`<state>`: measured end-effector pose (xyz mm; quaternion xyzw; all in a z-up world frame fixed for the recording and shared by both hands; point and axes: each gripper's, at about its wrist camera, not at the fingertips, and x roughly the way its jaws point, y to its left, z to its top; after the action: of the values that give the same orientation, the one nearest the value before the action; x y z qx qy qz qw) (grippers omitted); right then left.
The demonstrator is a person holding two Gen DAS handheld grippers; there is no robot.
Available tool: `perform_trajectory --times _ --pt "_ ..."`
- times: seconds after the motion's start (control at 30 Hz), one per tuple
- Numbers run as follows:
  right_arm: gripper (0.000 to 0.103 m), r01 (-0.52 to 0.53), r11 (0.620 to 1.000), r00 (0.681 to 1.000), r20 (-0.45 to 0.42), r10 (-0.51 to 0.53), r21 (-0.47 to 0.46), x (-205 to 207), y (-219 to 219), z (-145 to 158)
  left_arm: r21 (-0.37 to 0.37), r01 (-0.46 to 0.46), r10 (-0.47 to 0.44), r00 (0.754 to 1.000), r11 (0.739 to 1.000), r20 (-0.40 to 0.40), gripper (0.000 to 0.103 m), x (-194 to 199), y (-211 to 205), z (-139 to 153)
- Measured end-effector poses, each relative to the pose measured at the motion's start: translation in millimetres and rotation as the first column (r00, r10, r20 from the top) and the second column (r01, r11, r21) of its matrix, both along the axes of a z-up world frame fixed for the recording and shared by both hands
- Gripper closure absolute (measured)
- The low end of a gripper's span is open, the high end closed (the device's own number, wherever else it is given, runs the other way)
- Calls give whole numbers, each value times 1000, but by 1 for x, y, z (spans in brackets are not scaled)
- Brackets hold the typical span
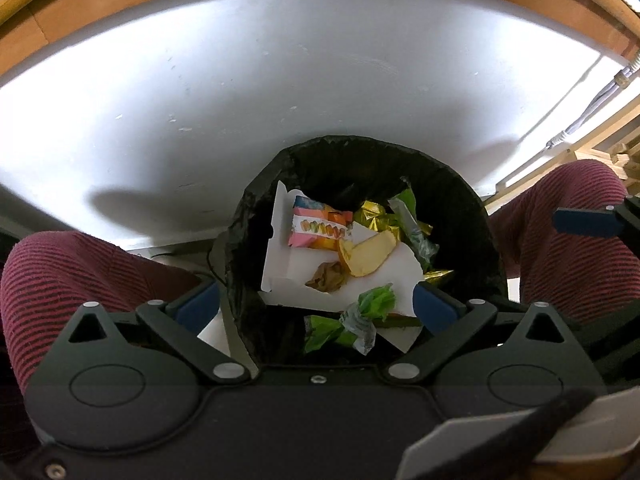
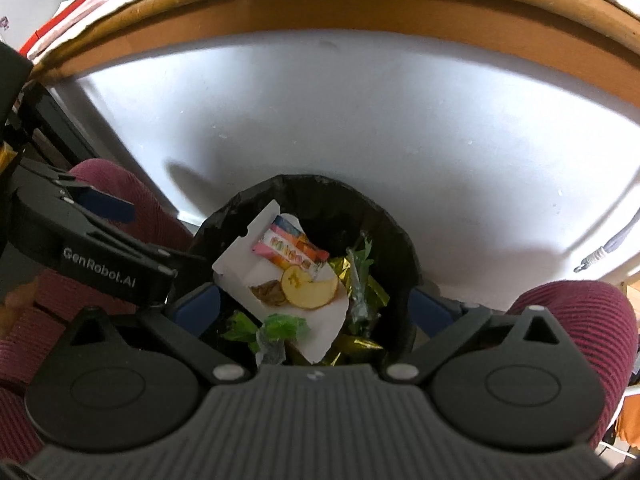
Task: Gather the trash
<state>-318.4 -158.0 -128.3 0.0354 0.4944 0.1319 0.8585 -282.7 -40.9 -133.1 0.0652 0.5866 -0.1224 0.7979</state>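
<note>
2 spread tools (image 1: 316,304) (image 2: 316,306) above bin rim (image 1: 360,148)

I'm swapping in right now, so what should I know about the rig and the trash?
Left hand-held gripper: open, empty, over the bin.
Right hand-held gripper: open, empty, also over the bin.
The black-lined bin stands between the person's knees, below the white table.
Inside: white carton, candy wrapper, yellow slice, green wrapper, gold foil.
Done: these are binned.
Left: cannot tell; the tabletop is out of view.
</note>
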Motion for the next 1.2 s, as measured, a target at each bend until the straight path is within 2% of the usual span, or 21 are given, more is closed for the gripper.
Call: perform_trajectory --times 0.23,0.5,1.2 --pt "0 7 1000 1000 12 -7 27 -3 -1 -1 -32 -20 19 1000 999 -17 1 2 5 -1" --pt "0 -33 999 999 25 33 0 -5 6 1 -15 -21 21 999 1000 -34 1 2 3 -4" --pt "0 -38 999 999 31 38 -14 -6 6 -2 -17 -34 33 997 999 -67 2 6 4 -9"
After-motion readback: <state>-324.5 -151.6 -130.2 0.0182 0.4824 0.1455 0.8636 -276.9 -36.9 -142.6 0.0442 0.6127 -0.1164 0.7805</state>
